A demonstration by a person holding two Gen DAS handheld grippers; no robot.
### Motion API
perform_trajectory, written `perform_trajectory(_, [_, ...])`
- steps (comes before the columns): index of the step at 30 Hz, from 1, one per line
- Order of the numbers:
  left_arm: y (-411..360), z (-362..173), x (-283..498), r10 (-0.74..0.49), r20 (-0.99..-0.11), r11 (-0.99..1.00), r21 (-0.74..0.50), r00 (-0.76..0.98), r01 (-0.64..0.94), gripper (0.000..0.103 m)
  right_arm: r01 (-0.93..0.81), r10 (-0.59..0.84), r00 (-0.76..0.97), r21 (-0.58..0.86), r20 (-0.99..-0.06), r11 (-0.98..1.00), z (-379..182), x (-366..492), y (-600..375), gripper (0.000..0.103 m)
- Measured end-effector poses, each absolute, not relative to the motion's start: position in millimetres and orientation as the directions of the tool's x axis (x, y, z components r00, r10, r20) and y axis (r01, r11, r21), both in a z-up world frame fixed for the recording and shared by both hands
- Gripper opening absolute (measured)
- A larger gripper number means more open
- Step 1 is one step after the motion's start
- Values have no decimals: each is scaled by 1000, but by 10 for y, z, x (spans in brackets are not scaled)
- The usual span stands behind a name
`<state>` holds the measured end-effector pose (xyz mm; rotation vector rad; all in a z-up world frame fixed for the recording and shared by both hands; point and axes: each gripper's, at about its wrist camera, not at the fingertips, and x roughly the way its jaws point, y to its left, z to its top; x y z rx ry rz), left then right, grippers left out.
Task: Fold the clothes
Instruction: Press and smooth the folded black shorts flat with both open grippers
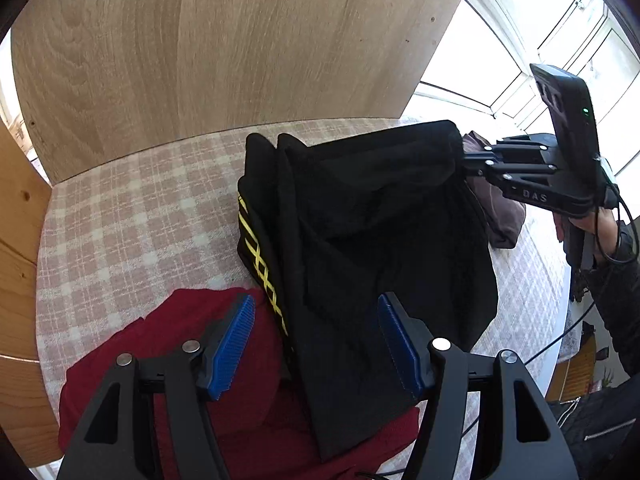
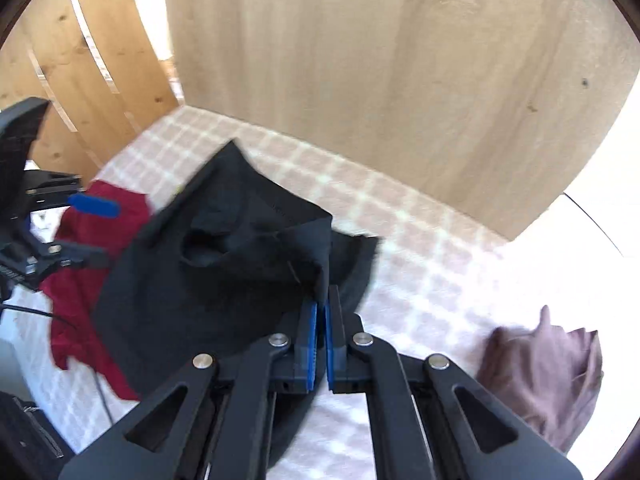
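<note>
A black garment with yellow stripes [image 1: 372, 236] lies partly lifted over the checked pink cloth. My right gripper [image 2: 322, 320] is shut on an edge of the black garment [image 2: 224, 272] and holds that edge up; it also shows at the right of the left wrist view [image 1: 466, 160]. My left gripper [image 1: 316, 344] is open, its blue pads [image 1: 234, 344] hovering over the near end of the black garment and a red garment [image 1: 180, 328]. The left gripper shows at the left of the right wrist view [image 2: 86, 232].
The checked pink cloth [image 1: 132, 220] covers the surface. A mauve garment [image 2: 548, 376] lies crumpled at the right. A wooden panel [image 1: 224, 52] stands at the back and wooden slats [image 2: 80, 80] at the left. A bright window [image 1: 560, 32] is at the right.
</note>
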<state>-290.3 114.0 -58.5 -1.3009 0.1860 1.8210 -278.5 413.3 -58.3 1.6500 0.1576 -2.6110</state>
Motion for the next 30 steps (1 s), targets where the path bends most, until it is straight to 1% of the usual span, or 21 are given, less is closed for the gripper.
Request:
perform_trajectory(2, [1264,-549,-2946,571,-818,-593,-348,-75,-726,62,31,88,-413,-110,-906,-993,-678,-2972,4342,12])
perform_trajectory(3, [1328,-536,-2969,577,-814,-584,-354,-67,-730,62,4,111,-397,-123,-911,-992,-700,-3022,4405,19])
perform_trajectory(4, [1398,-522,-2986,582,-811,-572,-356,-61,-739,62,-18,126,-385,-129,-914,-991,-711,-3060,4462,22])
perform_trajectory(5, [1471,-509,-2999,589,-806,-553,-356,-52,-753,62,-16,95,-405,-96,-909,-995,-666,-3028,4481,23])
perform_trajectory(7, [1615,-526,-3048,611,-792,-504,-381,-8,-775,62,-9,30,-442,-29,-897,-1000,-582,-2962,4512,31])
perform_trajectory(8, [1685,-549,-3083,620,-785,-483,-394,13,-782,62,-5,-10,-441,13,-897,-1000,-574,-2917,4481,32])
perform_trajectory(10, [1833,-646,-3180,601,-799,-485,-376,10,-789,62,4,-89,-439,97,-894,-995,-558,-2828,4420,32])
perform_trajectory(12, [1896,-827,-3262,555,-832,-513,-371,31,-774,62,24,-159,-416,165,-895,-986,-582,-2716,4302,32])
perform_trajectory(14, [1828,-1025,-3298,471,-882,-580,-322,15,-749,61,52,-234,-365,231,-901,-971,-743,-2590,4158,32])
perform_trajectory(16, [1667,-1101,-3266,464,-886,-608,-322,4,-726,59,71,-303,-301,295,-904,-953,-954,-2485,4021,33])
perform_trajectory(17, [1588,-1107,-3238,470,-883,-617,-328,-1,-716,59,80,-287,-259,276,-922,-958,-1118,-2463,3940,33])
perform_trajectory(18, [1523,-1055,-3199,466,-884,-632,-311,-28,-710,59,79,-237,-226,224,-945,-971,-1245,-2433,3894,33])
perform_trajectory(20, [1397,-959,-3115,458,-886,-660,-281,-77,-697,59,49,-168,-222,161,-960,-986,-1329,-2345,3901,33])
perform_trajectory(22, [1318,-957,-2970,459,-886,-658,-290,-66,-695,60,2,-197,-284,205,-938,-979,-1145,-2135,3959,33])
perform_trajectory(23, [1279,-955,-2898,460,-886,-657,-294,-60,-694,64,-20,-206,-315,223,-926,-975,-1051,-2025,3984,33])
perform_trajectory(24, [1239,-954,-2825,460,-886,-656,-298,-54,-693,68,-45,-187,-350,216,-918,-975,-948,-1885,3980,40])
perform_trajectory(25, [1200,-953,-2752,461,-886,-655,-303,-49,-692,68,-69,-164,-382,205,-909,-976,-867,-1739,3953,54])
perform_trajectory(27, [1121,-950,-2607,462,-886,-653,-312,-37,-690,69,-55,-185,-420,228,-888,-972,-812,-1478,3816,69])
perform_trajectory(29, [1042,-947,-2462,463,-886,-651,-320,-26,-688,69,-19,-190,-391,214,-901,-977,-893,-1329,3630,70])
perform_trajectory(30, [1003,-946,-2390,464,-886,-650,-325,-20,-687,69,-20,-153,-378,173,-913,-985,-950,-1304,3565,70])
